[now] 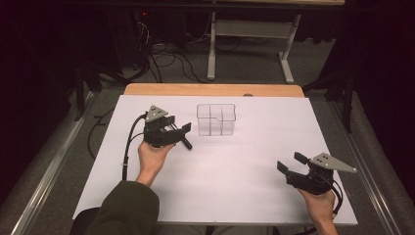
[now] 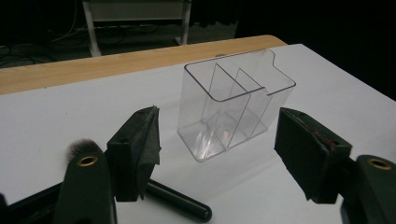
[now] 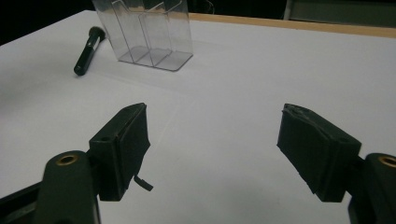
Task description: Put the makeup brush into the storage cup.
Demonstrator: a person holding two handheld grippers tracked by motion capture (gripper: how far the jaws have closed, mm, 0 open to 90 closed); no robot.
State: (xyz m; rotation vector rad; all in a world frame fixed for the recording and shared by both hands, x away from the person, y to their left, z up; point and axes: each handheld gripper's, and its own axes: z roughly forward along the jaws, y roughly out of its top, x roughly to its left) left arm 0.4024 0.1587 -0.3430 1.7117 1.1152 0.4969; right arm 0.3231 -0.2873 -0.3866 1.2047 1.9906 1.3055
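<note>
A clear plastic organizer with three empty compartments stands upright on the white tabletop, toward the far middle. My left gripper is open just left of it, jaws pointing at the organizer a short way off. A black-handled brush lies flat on the table under that gripper; its handle and fluffy tip show below the left gripper. My right gripper hovers open at the near right, holding nothing. From the right gripper, the organizer and brush sit far off.
A wooden strip borders the table's far side. Beyond it, a pale desk frame and loose cables sit on the floor. Metal rails run along both sides of the table. A sleeved forearm enters at the bottom left.
</note>
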